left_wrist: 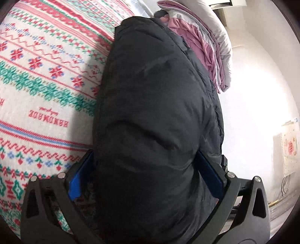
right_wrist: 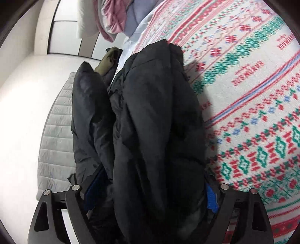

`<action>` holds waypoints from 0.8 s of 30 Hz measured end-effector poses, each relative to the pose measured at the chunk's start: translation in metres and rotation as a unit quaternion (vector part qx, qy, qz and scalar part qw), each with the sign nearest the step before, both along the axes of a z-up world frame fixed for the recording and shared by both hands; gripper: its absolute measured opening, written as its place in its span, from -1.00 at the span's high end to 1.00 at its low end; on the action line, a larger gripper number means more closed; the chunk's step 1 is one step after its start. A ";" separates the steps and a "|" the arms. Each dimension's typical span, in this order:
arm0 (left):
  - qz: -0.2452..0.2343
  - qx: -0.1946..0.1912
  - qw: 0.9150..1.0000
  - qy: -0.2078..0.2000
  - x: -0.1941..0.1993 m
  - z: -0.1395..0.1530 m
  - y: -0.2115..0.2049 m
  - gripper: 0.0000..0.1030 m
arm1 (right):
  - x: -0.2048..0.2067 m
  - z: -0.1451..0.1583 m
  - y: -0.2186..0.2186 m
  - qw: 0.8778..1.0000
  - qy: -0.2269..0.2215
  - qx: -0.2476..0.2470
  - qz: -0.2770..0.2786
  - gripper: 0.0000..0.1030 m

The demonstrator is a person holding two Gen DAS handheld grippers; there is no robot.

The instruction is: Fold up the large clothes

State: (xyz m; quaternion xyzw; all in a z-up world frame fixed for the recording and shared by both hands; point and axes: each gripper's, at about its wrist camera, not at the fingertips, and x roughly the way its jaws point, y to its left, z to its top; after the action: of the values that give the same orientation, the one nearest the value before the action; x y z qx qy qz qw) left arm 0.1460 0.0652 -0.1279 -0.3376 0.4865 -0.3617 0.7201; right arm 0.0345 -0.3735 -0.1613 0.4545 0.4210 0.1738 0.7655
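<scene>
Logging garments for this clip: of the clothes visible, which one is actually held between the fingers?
The black puffy jacket; both grippers clamp it. The pink bedding pile and olive garment lie untouched beyond it.

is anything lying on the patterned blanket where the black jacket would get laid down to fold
Nothing visible does. Both grippers, left and right, grip the black jacket, and the patterned blanket beside it looks bare.

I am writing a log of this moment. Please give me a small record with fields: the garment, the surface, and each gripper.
garment: black puffy jacket, bunched up
surface: bed with patterned blanket
left gripper: shut on the jacket
right gripper: shut on the jacket
nearby: pink bedding at the far end; olive cloth beside the jacket
</scene>
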 end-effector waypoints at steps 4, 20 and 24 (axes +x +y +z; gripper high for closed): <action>-0.002 -0.013 1.000 -0.013 -0.003 0.004 -0.004 -0.73 | 0.006 -0.002 0.002 1.000 -0.007 0.017 0.008 -0.26; -0.073 -0.037 0.992 -0.100 -0.021 0.087 -0.139 -0.27 | -0.075 0.090 -0.084 0.990 -0.123 -0.008 -0.073 0.31; -0.129 -0.050 0.982 -0.125 -0.025 0.116 -0.236 -0.27 | -0.127 0.112 -0.165 0.980 -0.147 -0.017 -0.134 0.31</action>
State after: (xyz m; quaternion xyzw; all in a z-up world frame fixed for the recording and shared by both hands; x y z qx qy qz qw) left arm 0.1205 -0.1703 -0.0123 -0.2596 0.4131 -0.5145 0.7052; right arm -0.0928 -0.5383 -0.0489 0.4629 0.2422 0.1277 0.8430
